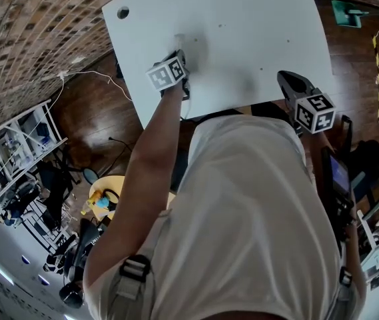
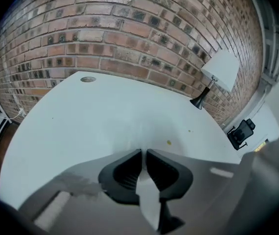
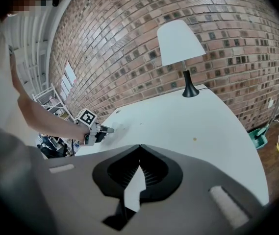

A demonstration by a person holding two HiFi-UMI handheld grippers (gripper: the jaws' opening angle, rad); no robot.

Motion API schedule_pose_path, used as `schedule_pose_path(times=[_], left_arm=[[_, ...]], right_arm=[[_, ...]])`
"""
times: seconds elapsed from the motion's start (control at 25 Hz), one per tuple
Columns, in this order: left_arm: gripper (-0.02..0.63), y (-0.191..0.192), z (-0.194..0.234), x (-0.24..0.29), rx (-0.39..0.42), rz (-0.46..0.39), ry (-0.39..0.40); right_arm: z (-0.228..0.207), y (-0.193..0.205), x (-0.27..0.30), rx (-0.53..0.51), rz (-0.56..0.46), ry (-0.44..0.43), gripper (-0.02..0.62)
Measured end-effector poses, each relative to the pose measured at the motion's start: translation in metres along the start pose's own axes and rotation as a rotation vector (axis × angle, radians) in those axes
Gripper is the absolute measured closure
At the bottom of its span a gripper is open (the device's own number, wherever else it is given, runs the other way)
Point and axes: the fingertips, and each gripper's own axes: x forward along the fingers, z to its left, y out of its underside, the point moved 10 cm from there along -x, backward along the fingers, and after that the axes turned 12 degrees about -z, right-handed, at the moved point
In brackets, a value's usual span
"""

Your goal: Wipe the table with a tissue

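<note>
White tissue [image 1: 179, 43] is pinched by the left gripper [image 2: 143, 153] and held on the table [image 1: 256, 19]. At its 3 o'clock, the right gripper [image 3: 139, 147] is closed on nothing.

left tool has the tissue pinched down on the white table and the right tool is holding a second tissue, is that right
Not quite. The left tool does pinch the tissue down on the white table, but the right tool holds no second tissue. The right gripper view shows its jaws shut together with nothing between them.
</note>
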Motion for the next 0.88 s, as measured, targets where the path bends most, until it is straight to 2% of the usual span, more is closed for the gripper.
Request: schedule_pose_path(times=[0.24, 0.44, 0.56, 0.64, 0.72, 0.8, 0.88], left_arm=[[0.568, -0.012, -0.008, 0.016, 0.051, 0.011, -0.001], [0.568, -0.017, -0.025, 0.026, 0.117, 0.047, 0.036], [0.568, -0.016, -0.034, 0.028, 0.184, 0.077, 0.063], [0.568, -0.013, -0.046, 0.03, 0.272, 0.12, 0.132], [0.568, -0.009, -0.061, 0.033, 0.357, 0.17, 0.161], [0.568, -0.006, -0.072, 0.033, 0.384, 0.196, 0.154], [0.569, -0.002, -0.079, 0.031, 0.372, 0.204, 0.144]], right_arm=[[-0.007, 0.0, -0.009, 0.008, -0.006, 0.023, 0.588], [-0.01, 0.001, -0.016, 0.011, -0.01, 0.029, 0.588], [-0.011, 0.004, -0.021, 0.017, -0.009, 0.035, 0.588], [-0.012, 0.006, -0.022, 0.019, -0.007, 0.034, 0.588], [-0.012, 0.007, -0.022, 0.019, -0.006, 0.03, 0.588], [-0.012, 0.007, -0.022, 0.02, -0.009, 0.03, 0.588], [-0.012, 0.006, -0.021, 0.021, -0.013, 0.029, 0.588]])
